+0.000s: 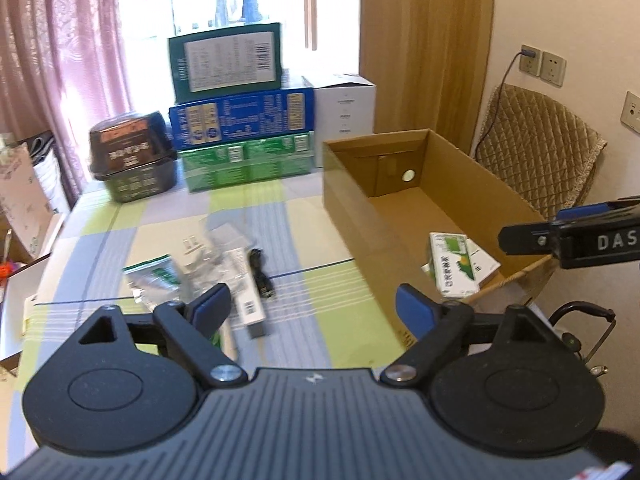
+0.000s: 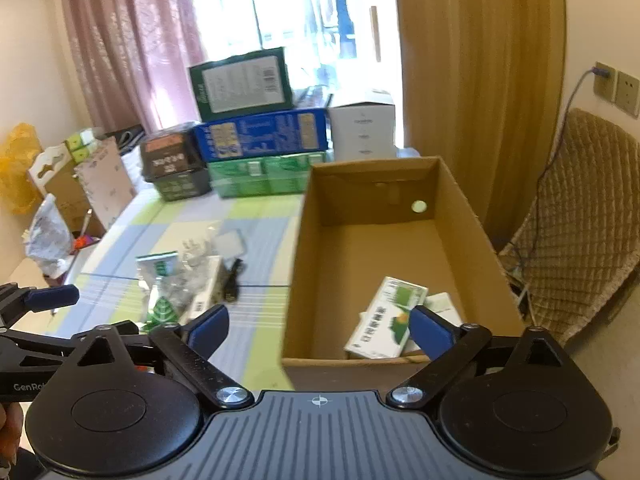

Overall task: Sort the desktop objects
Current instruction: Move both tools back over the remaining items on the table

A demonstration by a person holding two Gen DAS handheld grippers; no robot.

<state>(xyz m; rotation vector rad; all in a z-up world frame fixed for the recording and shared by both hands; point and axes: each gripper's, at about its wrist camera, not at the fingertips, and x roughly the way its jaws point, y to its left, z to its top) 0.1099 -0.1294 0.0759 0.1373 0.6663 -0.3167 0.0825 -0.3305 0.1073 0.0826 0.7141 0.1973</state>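
The worktop point(image 1: 304, 216) carries an open carton point(image 2: 400, 240) on its right half and a loose heap of small things point(image 1: 208, 268) to the left of it. Two green-and-white packs point(image 2: 384, 316) already lie in the near end of the carton, one overlapping the other; the rest of its floor is bare.

The left claw point(image 1: 316, 308) stands wide with nothing between its pads, above the near edge of the worktop between heap and carton. The right claw point(image 2: 320, 326) is also wide and empty, over the carton's near wall, its right pad in front of the packs.

The biggest risk, as I judge it, is the carton itself: it is light and nearly empty, so a claw brushing its near wall on the way past could shove it across the worktop.

Next is the heap. A foil pouch point(image 1: 154, 276), crinkled clear wrapping point(image 1: 208, 256), a long white box point(image 1: 248, 300) and a black cable point(image 1: 262, 276) lie touching or overlapping. Closing on one may drag a neighbour along, or pinch wrapping alone and let the contents slip.

Smallest, the cable: thin and limp, it may snag or slide out of wide pads.
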